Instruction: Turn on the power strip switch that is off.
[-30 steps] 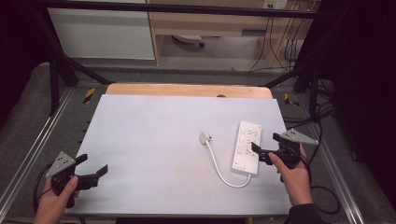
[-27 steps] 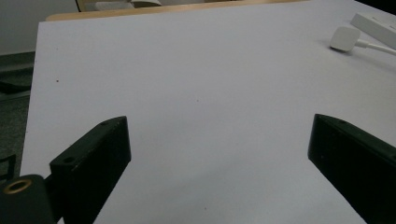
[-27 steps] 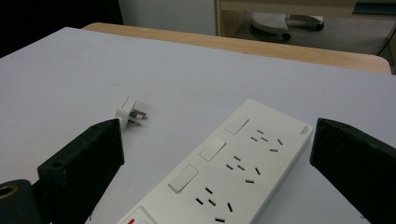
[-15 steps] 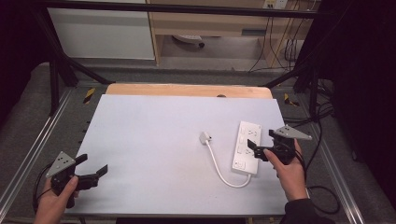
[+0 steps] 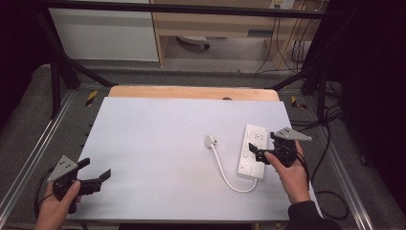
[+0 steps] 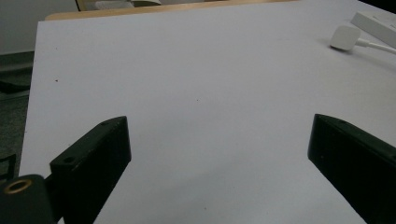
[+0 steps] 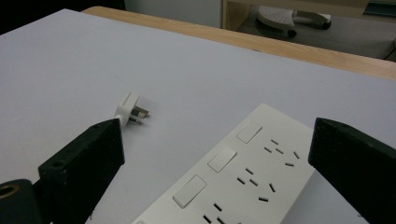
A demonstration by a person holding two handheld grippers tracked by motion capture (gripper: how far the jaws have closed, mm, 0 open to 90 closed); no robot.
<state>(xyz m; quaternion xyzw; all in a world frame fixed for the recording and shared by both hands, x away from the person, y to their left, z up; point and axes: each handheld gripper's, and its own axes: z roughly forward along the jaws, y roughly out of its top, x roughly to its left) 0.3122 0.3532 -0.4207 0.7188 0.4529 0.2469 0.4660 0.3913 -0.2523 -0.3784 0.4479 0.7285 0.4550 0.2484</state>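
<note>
Left gripper [image 5: 93, 179]: down at the near left corner of the white table [image 5: 158, 143], jaws spread wide with bare tabletop between them, well apart from everything else.
Right gripper [image 5: 261, 154]: held over the near right part of the table, jaws wide open, nothing gripped.
Power strip [image 7: 243, 172]: white, lying flat on the table at the right, directly ahead of and between the right gripper's open jaws in the right gripper view; whether the jaws touch it, I can't tell.
Cable [image 5: 225, 173]: white, curls from the strip's near end round to the left.
Plug [image 7: 130, 108]: lies on its side, prongs out, just beyond the right gripper's left jaw, beside the strip, not touching it.
</note>
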